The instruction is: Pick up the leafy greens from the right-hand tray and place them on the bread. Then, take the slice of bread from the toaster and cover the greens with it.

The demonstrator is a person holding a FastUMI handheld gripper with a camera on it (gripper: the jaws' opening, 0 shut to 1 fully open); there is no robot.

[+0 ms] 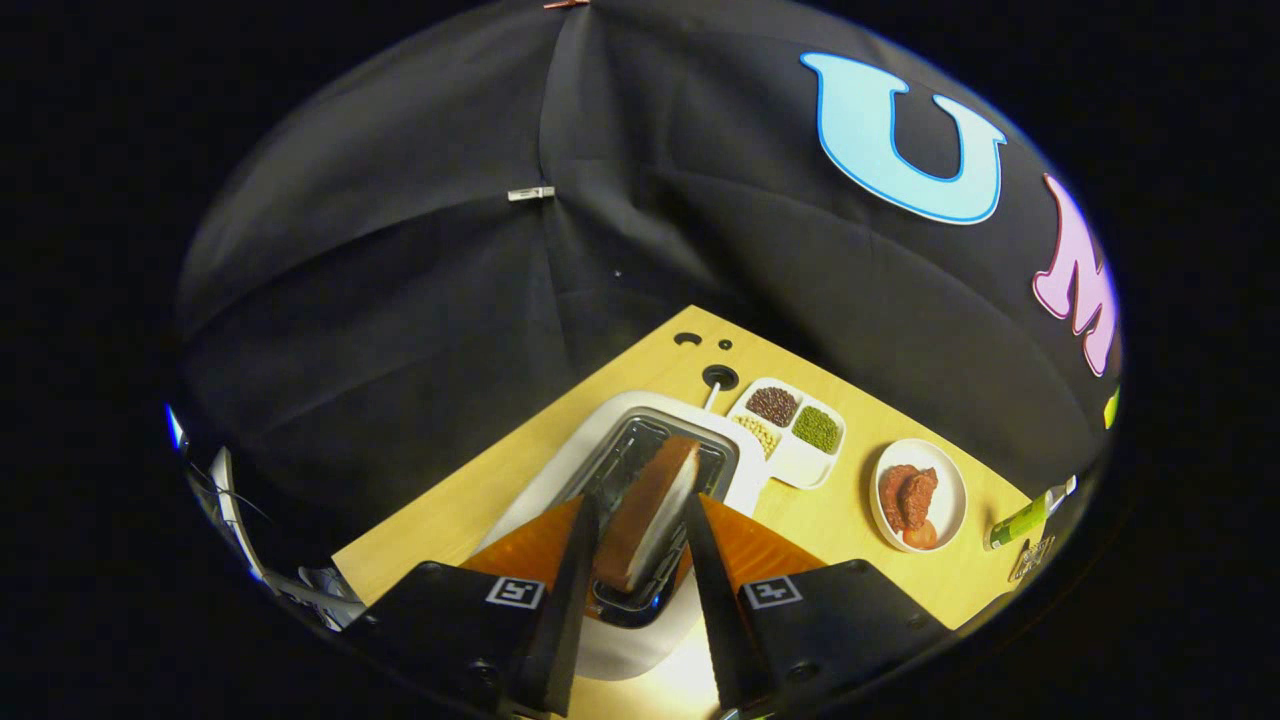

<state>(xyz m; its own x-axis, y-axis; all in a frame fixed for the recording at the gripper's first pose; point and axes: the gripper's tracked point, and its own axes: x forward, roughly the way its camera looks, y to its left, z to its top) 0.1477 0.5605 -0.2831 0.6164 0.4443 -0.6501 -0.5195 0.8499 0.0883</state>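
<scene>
A slice of bread (650, 510) with a brown crust stands on edge in the dark slot of the white toaster (600, 440), rising out of it. My gripper (645, 500) looks down on the toaster from above. The slice's near end lies between the two fingers (575, 560), and both seem to press on its sides. The toaster sits on the wooden table (470, 500), directly under the fingers.
Beyond the toaster to the right lies a white compartment tray (800, 465) of brown, green and pale beans. Further right are a white plate (945, 480) with reddish-brown food and a green tube (1015, 522) at the table's edge. Cable holes (720, 377) sit behind the toaster.
</scene>
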